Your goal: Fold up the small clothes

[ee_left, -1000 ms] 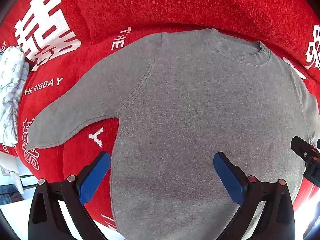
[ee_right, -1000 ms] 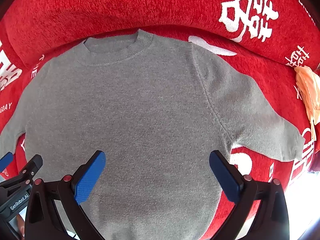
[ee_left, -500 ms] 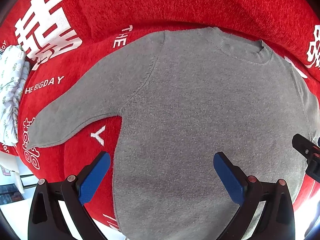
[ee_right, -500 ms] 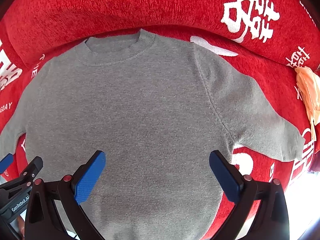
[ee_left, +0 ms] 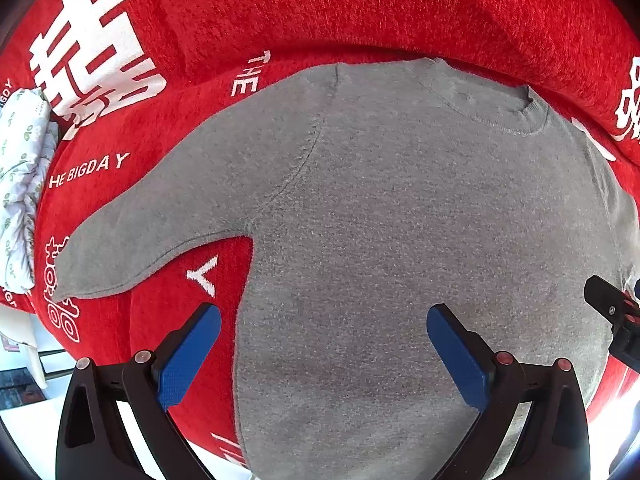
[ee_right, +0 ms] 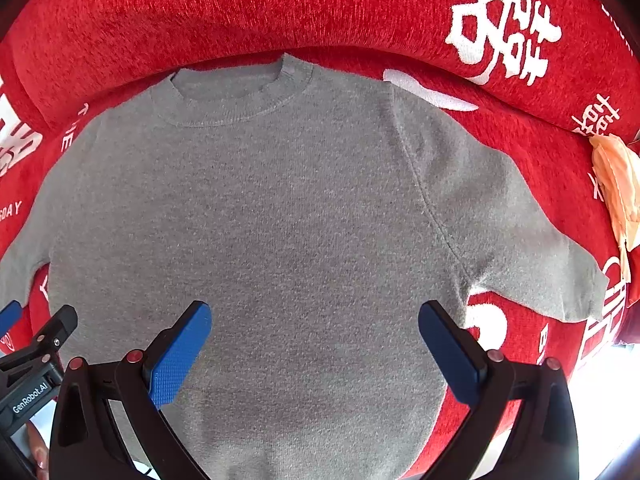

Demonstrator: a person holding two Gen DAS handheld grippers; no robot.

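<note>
Grey sweater (ee_left: 400, 220) lies flat, centred on the red cover (ee_left: 360, 12), collar at 12 o'clock. Left tongs (ee_left: 324, 354) and right tongs (ee_right: 314, 350) hang at 6 o'clock, spread wide, gripping nothing.

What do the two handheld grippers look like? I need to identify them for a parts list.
Both the left gripper and the right gripper have black plastic frames, textured blue finger pads and small red rivets. White "GenRobot.AI" lettering marks the left gripper's body in the right wrist view.
</note>
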